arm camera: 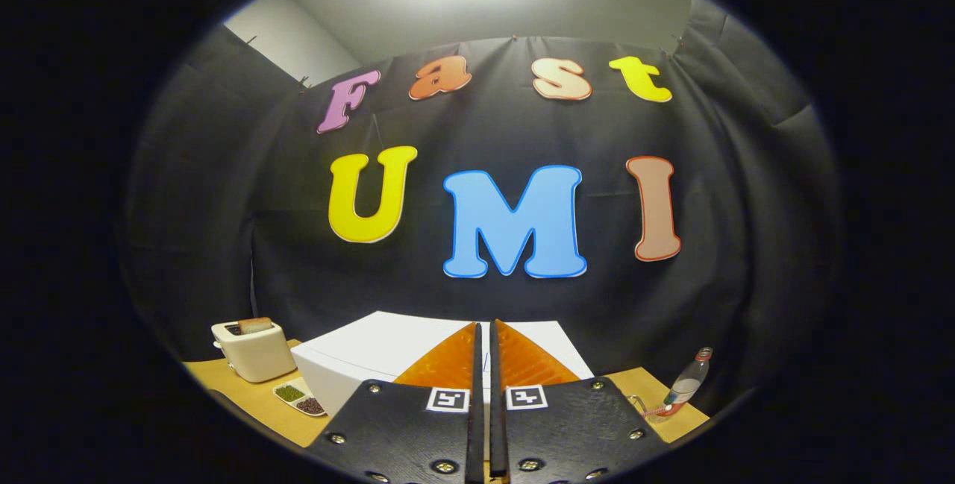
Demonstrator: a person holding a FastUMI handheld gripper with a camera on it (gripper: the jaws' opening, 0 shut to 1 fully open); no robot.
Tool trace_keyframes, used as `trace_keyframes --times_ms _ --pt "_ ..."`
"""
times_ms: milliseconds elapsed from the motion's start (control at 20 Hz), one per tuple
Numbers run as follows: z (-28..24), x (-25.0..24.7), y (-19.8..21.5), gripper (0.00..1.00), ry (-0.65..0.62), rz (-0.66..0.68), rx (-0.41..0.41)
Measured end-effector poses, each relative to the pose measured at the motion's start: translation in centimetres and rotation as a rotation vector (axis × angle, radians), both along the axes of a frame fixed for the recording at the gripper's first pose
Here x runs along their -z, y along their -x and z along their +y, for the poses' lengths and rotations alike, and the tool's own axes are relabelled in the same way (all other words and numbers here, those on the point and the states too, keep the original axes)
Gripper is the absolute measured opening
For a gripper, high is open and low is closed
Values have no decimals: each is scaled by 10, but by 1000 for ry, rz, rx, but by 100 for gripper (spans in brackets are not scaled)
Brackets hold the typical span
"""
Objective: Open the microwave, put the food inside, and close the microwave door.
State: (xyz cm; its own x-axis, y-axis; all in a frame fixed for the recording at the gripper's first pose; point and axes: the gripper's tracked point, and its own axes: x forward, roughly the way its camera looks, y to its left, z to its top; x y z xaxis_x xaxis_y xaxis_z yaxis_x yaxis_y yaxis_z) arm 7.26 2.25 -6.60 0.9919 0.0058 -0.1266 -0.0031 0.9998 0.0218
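My fingers (483,342) are pressed nearly together with only a thin slit between them, and nothing is caught there. They point level, straight out over the top of the microwave (351,365), the white box that sits on the desk (246,402) just ahead and a little below me. From up here I see only its flat top and one side wall; I cannot tell how its door stands.

To the left of the microwave stands a cream toaster (255,350) with a slice of bread (255,325) sticking up out of its slot. In front of the toaster, beside the microwave's corner, lies a small two-part dish (300,398): green bits in one compartment, dark bits in the other.

Well off to the right a clear bottle (688,383) with a red cap leans over a glass (650,411).
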Motion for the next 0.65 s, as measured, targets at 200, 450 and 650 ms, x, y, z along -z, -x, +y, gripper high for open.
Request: trace_keyframes --times_ms 200,450,650 --pt "-17 4 1 57 -4 38 74" --pt "-7 -19 16 97 31 -33 78" --pt "-3 -21 17 97 46 -45 72"
